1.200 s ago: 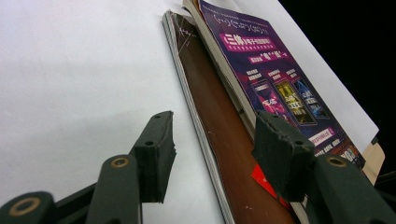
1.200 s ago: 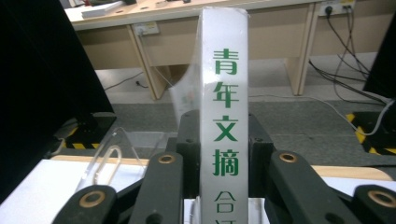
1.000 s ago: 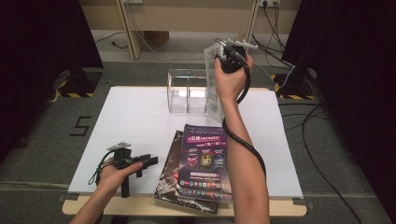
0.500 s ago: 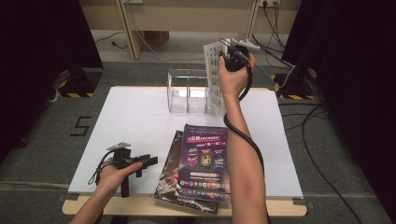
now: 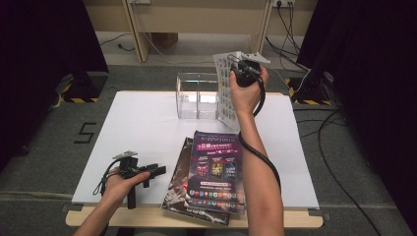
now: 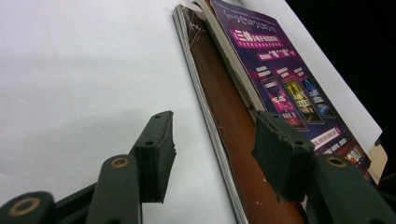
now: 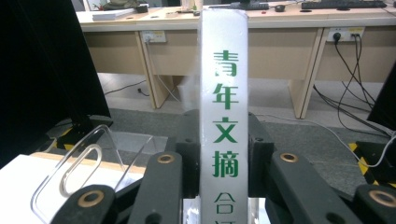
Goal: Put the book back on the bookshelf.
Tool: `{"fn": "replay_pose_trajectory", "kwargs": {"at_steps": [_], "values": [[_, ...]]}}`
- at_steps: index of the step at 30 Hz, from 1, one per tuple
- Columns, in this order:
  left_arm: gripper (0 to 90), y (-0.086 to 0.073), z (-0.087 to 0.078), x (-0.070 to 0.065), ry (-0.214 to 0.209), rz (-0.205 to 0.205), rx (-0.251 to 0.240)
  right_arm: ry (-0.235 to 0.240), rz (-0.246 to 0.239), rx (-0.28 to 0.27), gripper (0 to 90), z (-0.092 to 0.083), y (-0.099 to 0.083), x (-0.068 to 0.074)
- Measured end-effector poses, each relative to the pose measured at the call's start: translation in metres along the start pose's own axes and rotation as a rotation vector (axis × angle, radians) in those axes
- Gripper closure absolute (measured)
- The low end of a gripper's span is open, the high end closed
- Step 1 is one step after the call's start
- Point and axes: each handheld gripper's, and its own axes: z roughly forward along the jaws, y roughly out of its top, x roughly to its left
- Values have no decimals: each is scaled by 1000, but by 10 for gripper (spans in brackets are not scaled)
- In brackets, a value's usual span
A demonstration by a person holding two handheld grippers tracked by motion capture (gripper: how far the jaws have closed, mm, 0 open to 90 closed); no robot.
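The right gripper (image 5: 242, 73) is raised above the far right part of the table (image 5: 147, 118), its jaws pressed against both faces of a thick white-spined book (image 7: 223, 116) that it holds upright, spine toward its own camera; from the high view the book (image 5: 227, 91) hangs just beside the right end of the clear acrylic organizer (image 5: 196, 96), which stands at the far middle of the table with its compartments open at the top. Judging from that, the book is meant to go down into one of those slots, and the main risk is misalignment: the book's lower edge looks close to the organizer's right wall, so a descent that is slightly off could land the edge on the rim, tip the light transparent box, or shove it toward the far edge of the table. The grip sits near the spine, so the heavy block of pages could swing or slip between the pads if the hand tilts. The clear walls are hard to read in the right gripper view, where a corner of the organizer (image 7: 93, 154) shows at the lower left, which makes judging the gap harder. The left gripper (image 5: 147, 173) rests on the near left of the table with its jaws apart and nothing between them, just beside the stack of magazines (image 5: 209, 177); it is too far away to steady the organizer if it shifts.
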Motion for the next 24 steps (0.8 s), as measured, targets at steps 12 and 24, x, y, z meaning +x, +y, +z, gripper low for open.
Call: {"fn": "replay_pose_trajectory", "kwargs": {"at_steps": [12, 24], "values": [[473, -2, 0, -1, 6, 3, 6, 22, -45, 25, 727, -46, -21, 3], [473, -1, 0, -3, 7, 7, 8, 31, -41, 79, 719, -87, -44, -5]]}}
